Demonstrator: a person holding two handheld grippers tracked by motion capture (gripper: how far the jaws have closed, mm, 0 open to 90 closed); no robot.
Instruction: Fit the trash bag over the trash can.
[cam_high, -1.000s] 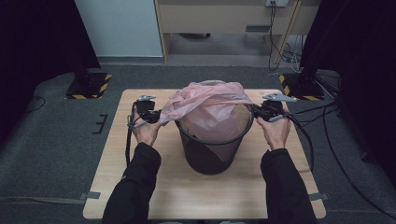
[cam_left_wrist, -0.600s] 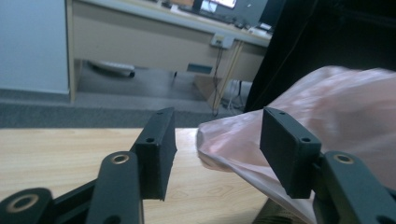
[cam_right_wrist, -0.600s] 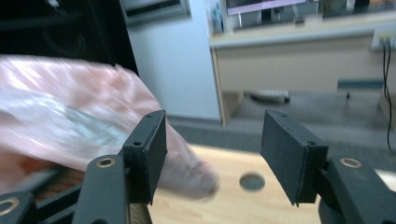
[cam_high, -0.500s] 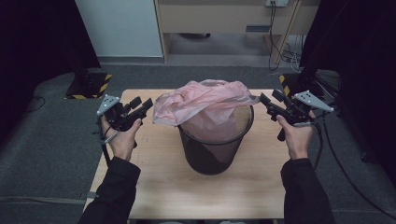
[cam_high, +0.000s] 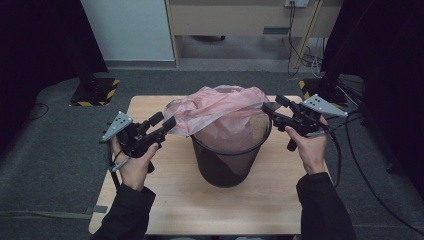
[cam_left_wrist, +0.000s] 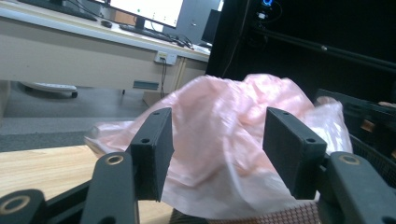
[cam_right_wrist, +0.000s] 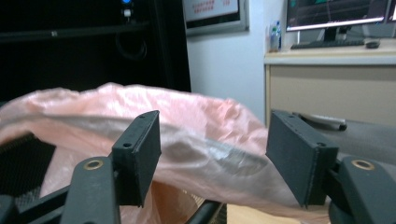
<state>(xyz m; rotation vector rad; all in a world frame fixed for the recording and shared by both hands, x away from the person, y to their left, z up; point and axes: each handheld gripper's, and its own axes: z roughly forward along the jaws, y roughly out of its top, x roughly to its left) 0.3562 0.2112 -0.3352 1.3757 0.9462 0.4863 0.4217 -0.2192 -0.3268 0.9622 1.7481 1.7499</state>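
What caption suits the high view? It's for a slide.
Both open tools, left tool and right tool, flank a pink bag draped over a mesh bin.

My left hand-held gripper (cam_high: 167, 123) and right hand-held gripper (cam_high: 270, 106) are matte black, each topped by a grey three-cornered plate, with brass-ringed pivots (screw holes in the pads), trailing black cables; my sleeves are dark.

Left claw (cam_high: 169, 122) and right claw (cam_high: 267, 107) face inward — jaws apart, just opened, nothing between.
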